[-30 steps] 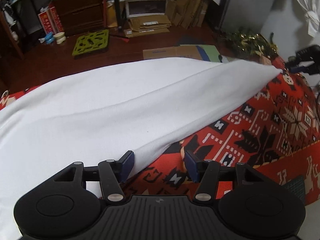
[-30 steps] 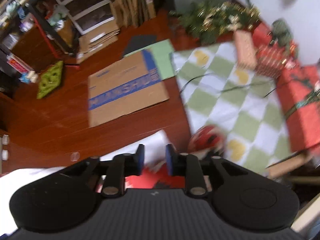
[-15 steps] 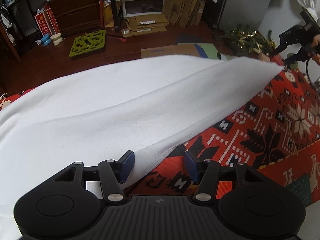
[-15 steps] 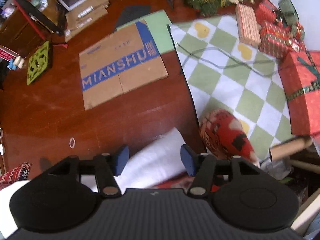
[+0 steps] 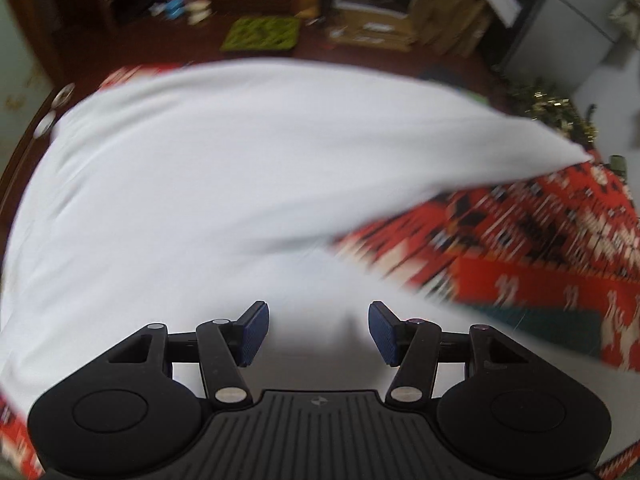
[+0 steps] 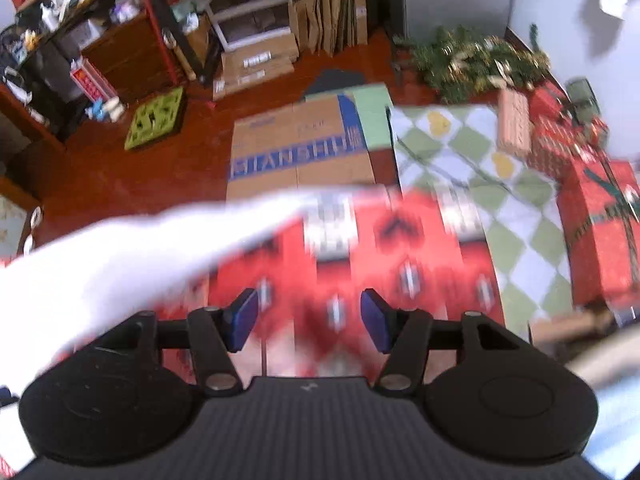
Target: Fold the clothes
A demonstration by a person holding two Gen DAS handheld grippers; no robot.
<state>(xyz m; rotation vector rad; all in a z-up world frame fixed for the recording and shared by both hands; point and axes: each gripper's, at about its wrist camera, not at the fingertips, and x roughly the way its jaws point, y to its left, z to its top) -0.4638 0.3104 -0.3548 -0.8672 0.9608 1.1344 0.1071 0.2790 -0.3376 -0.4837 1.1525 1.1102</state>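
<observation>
Hovering, left gripper released above white garment spread over red patterned cloth | right gripper released over that cloth, garment edge at left | folding barely begun, judged.

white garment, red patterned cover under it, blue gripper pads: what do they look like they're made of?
White garment: soft matte fabric, probably cotton knit; it drapes and tapers to a limp corner, though blur hides the weave.
Red patterned cover: looks like woven or printed textile, matte, geometric motifs; which one is unclear.
Left gripper pads: ribbed blue, likely rubber or soft plastic.
</observation>
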